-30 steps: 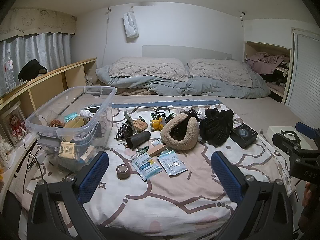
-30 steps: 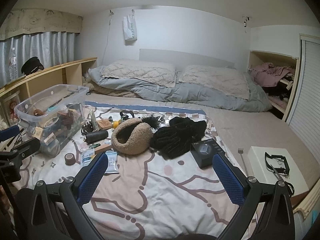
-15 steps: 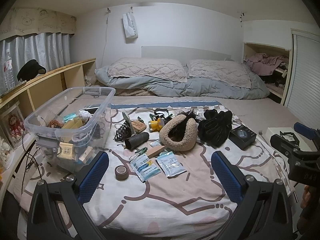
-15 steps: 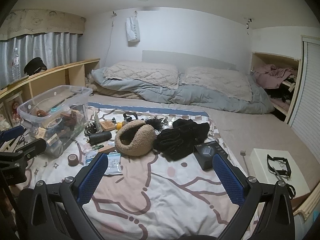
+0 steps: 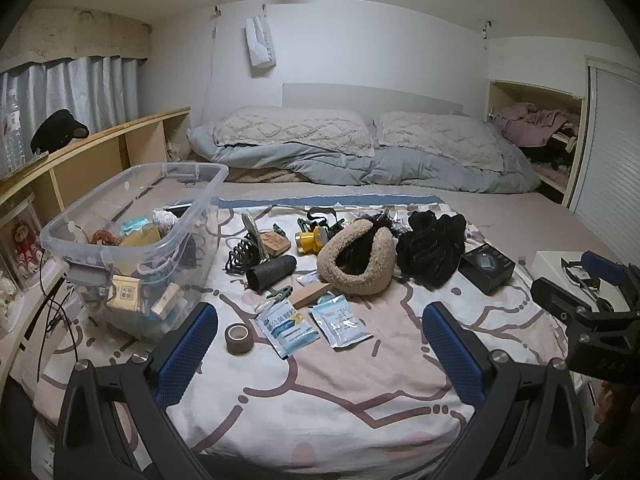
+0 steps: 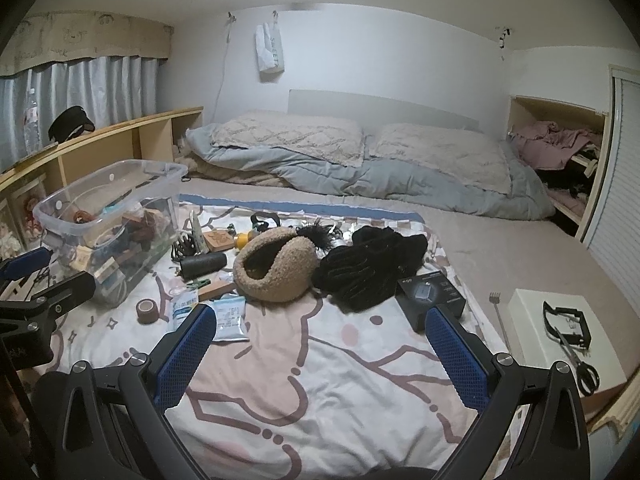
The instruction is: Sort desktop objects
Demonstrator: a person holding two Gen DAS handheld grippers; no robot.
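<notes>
Left wrist view: the left gripper (image 5: pixel 320 344) hangs above the near edge of the blanket (image 5: pixel 320 408), jaws spread wide with nothing between them. Ahead lie the loose things still to sort: a tape roll (image 5: pixel 239 337) just beside the left finger, two sachets (image 5: pixel 312 325), a black tube (image 5: pixel 271 277), a fleece hat (image 5: pixel 358 265), black gloves (image 5: pixel 432 250) and a black box (image 5: pixel 486 267). The clear bin (image 5: pixel 132 236) stands at the left on the blanket and already holds several items. The right gripper shows at the far right edge, well apart from the pile.

Right wrist view: the right gripper (image 6: pixel 320 350) is also wide open and empty, over bare blanket short of the objects. The black box and gloves lie nearest its right side; the sachets sit just behind its left finger.

Judgement: this looks like the pause between picks, with some sorting done and much left. Next move likely calls for lowering one gripper onto a near item, such as the tape roll or a sachet. The flat sachets would need a pinch at an edge, then a carry left into the bin
</notes>
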